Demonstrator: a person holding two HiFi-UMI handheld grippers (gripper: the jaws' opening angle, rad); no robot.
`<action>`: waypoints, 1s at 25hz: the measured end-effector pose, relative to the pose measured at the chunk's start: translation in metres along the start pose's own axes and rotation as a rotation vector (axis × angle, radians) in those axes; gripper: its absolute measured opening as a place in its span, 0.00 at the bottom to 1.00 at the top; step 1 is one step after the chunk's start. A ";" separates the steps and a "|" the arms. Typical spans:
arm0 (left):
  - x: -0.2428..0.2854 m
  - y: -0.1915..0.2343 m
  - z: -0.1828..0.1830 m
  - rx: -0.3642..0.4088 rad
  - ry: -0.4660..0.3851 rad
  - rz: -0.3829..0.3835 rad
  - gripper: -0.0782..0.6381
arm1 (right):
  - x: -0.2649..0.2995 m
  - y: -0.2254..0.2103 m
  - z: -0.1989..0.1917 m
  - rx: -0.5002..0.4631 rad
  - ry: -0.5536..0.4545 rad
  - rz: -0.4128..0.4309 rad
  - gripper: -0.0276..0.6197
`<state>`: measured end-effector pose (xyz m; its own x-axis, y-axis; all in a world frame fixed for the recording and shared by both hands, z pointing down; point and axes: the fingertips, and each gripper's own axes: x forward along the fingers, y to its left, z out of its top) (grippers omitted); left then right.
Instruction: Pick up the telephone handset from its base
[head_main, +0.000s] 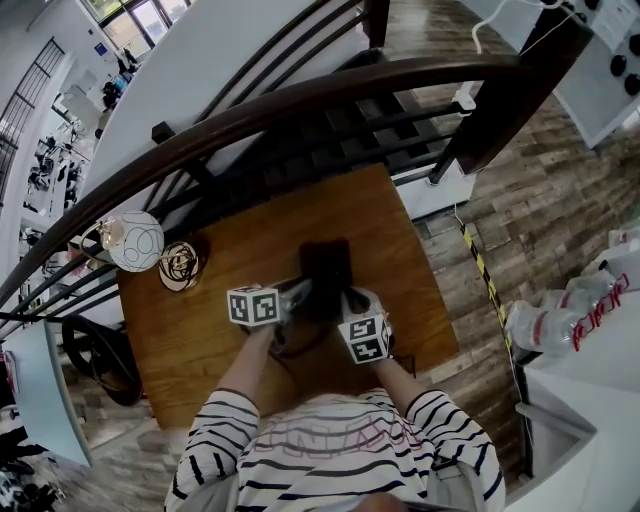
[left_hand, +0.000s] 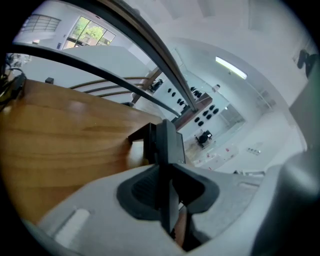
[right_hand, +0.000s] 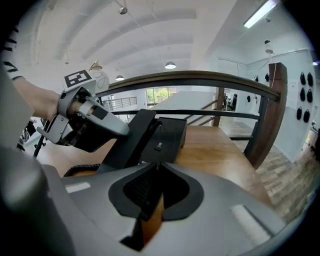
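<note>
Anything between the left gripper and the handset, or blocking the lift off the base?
Nothing visible does. The handset sits between the fingers of the left gripper, at the base's left side. The space above it is open. The railing runs behind the table. The coiled cord lies alongside.

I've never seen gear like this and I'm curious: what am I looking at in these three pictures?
A person in a striped shirt holds a two-jawed gripper in each hand. One picture looks down from a camera on the person's head at a wooden table. The other two look along each gripper's jaws. A black telephone stands on the table. The left gripper is closed on its handset. The right gripper is shut and empty.
</note>
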<state>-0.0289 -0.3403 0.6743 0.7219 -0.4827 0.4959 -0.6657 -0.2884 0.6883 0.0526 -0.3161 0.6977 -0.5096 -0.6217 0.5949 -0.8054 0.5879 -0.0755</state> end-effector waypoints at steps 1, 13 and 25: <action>-0.002 -0.001 0.000 -0.003 -0.007 -0.003 0.22 | 0.000 0.000 0.000 0.000 0.001 0.001 0.07; -0.046 -0.019 0.009 0.006 -0.122 -0.049 0.21 | -0.022 -0.002 -0.013 0.134 0.014 -0.042 0.05; -0.114 -0.051 0.004 0.094 -0.196 -0.111 0.21 | -0.094 0.027 0.021 0.282 -0.169 -0.096 0.05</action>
<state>-0.0783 -0.2738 0.5803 0.7470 -0.5926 0.3014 -0.6057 -0.4197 0.6760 0.0725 -0.2532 0.6227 -0.4511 -0.7581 0.4710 -0.8922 0.3705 -0.2581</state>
